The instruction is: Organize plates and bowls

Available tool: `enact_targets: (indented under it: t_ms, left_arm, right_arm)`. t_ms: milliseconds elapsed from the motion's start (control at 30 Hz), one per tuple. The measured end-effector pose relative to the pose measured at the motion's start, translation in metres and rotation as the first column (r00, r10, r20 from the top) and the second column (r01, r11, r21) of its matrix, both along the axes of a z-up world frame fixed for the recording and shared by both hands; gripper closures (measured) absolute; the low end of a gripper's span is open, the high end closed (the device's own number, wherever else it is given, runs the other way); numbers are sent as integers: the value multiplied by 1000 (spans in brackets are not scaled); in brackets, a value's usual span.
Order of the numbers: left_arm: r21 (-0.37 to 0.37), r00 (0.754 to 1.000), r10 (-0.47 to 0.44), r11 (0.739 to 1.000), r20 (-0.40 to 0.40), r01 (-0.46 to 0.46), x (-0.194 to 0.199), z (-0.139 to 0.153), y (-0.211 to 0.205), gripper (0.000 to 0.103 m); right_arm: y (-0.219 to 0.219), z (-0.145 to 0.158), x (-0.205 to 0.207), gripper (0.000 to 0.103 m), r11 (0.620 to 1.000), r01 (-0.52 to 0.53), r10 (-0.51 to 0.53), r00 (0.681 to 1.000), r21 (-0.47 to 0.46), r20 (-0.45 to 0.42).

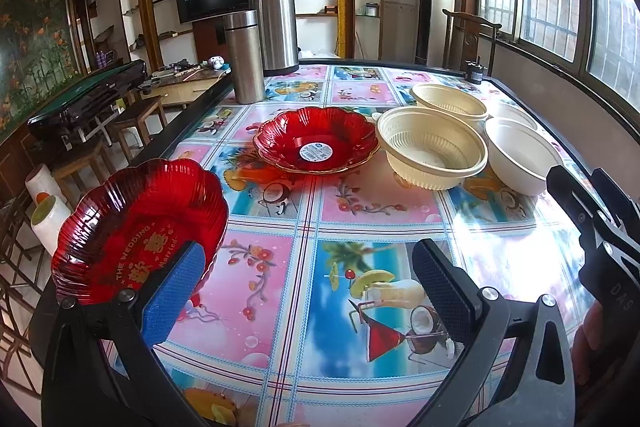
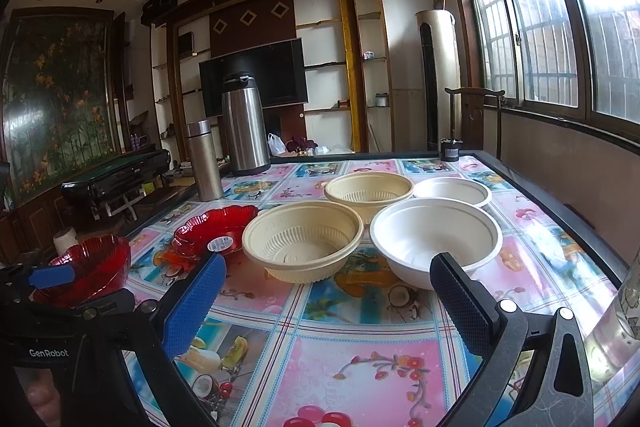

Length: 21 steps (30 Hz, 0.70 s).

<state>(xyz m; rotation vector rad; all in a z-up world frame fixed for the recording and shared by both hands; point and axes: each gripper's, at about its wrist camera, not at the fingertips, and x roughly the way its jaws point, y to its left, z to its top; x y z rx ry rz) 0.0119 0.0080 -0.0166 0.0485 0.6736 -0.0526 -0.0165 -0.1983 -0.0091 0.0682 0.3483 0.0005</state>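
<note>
Left gripper (image 1: 308, 291) wide, blue pad touching red scalloped plastic plate (image 1: 140, 227) at worktop's (image 1: 360, 223) left edge, probably for stacking onto second red plate (image 1: 316, 141). Cream ribbed bowls (image 2: 304, 239) mid-worktop. Right gripper (image 2: 328, 307) wide, empty, near white bowl (image 2: 436, 239).

Red ribbed plates (image 1: 316, 141), cream bowls (image 2: 304, 241) (two white), pink-and-blue pictured tablecloth (image 1: 360, 211).

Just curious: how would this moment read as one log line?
left gripper: open, beside near red plate | right gripper: open, empty | bowls, far red plate: unstacked
</note>
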Motion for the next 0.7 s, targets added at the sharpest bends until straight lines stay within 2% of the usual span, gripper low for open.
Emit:
enact_targets:
  t_ms: [700]
  left_arm:
    - [-3, 1000, -4, 1000, -19, 4, 2, -9, 0, 0]
  right_arm:
    - [-1, 0, 1, 0, 1000, 0, 0, 1000, 3, -10]
